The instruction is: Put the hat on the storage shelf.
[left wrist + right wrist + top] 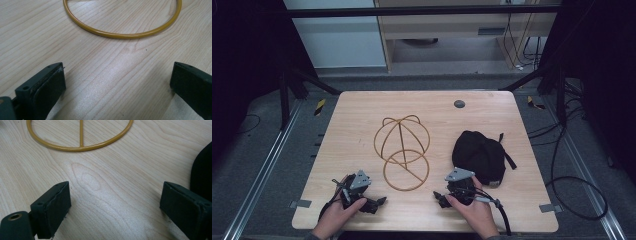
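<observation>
The fingers (47, 85) of the left gripper (362, 197) stand wide apart with nothing between them but bare wood; they hold nothing. The right gripper (454, 192) has its fingers (53, 206) spread just as wide, and these too close on nothing and hang low over the table (362, 107).

A yellow wire frame (402, 152), a dome of curved hoops rising from a flat ring, sits in the middle of the table. Its ring lies ahead of both grippers: in the left gripper view the near arc of the ring (120, 33) curves across the top, apart from the jaws, and in the right gripper view the same ring (80, 146) shows up and to the left with a straight bar crossing it. A black cap (479, 155) lies to the right of the frame, near the right gripper; in the right gripper view a dark edge of it (202, 172) sits just beyond the right-hand finger.

The top of the ring is cut off in both gripper views. The cap's shape is hard to read, a dark lump with a strap trailing at its right side. A hand grasps each gripper from the table's near edge.
</observation>
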Motion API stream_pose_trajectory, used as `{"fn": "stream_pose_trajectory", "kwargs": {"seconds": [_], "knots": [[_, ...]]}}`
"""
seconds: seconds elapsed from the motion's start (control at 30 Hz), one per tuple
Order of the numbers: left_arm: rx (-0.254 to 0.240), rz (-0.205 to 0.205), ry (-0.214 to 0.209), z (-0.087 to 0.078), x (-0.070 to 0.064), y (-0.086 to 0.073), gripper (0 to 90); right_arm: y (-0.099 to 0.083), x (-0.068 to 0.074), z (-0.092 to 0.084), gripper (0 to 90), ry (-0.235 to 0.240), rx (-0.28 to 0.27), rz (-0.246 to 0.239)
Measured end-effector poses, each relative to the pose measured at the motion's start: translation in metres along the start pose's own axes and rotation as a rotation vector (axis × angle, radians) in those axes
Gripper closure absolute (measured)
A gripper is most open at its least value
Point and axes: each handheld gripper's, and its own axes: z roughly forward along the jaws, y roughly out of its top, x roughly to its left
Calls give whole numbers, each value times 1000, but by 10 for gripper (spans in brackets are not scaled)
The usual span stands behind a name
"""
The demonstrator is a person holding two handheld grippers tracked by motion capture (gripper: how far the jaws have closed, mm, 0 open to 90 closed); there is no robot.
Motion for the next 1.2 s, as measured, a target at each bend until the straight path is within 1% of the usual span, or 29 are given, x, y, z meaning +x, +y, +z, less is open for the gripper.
{"fn": "stream_pose_trajectory", "kwargs": {"seconds": [0.03,0.3,0.43,0.47,0.5,0.53,0.57,0.67,0.77,0.8,0.87,0.9,0.93,0.97,1.0,1.03,1.07,1.1,1.17,1.2], "knots": [[0,-1,-1,0,0,0,0,0,-1,0,93,-2,4,-5],[0,0,-1,0,0,0,0,1,-1,1,77,-5,7,4],[0,-3,-2,0,0,0,0,0,-1,0,76,-24,7,19],[0,-3,-2,0,0,0,0,0,-1,-1,84,-29,11,27],[0,0,-1,0,0,0,0,0,-1,-2,91,-35,21,23],[1,0,-1,0,0,0,0,1,0,-4,95,-38,23,17],[1,0,-1,0,1,0,0,2,0,-7,103,-47,8,7],[1,0,-1,0,0,0,0,5,3,-15,108,-34,-17,14],[-2,-1,-2,0,1,0,0,12,3,-25,117,-70,-20,-8],[-1,-1,-2,0,1,0,0,14,3,-29,122,-80,-17,-6],[1,2,-1,0,1,0,0,19,2,-38,125,-97,-28,-9],[0,0,-1,0,1,0,0,23,1,-43,125,-114,-24,-7],[0,0,-1,0,1,0,0,29,-3,-53,115,-131,-19,-3],[0,-1,-2,0,1,0,0,29,-3,-53,115,-131,-19,-3],[0,-2,-2,0,1,0,0,35,-10,-66,107,-146,-17,-7],[0,-2,-2,0,1,0,0,35,-10,-66,107,-146,-17,-7],[1,0,-1,0,1,0,0,40,-20,-77,109,-159,-2,-2],[1,0,-1,0,1,0,0,40,-20,-77,109,-159,-2,-2],[1,0,-2,0,1,0,0,44,-32,-86,112,-193,37,5],[1,0,-1,0,1,0,0,49,-42,-95,122,-226,67,-4]]}}
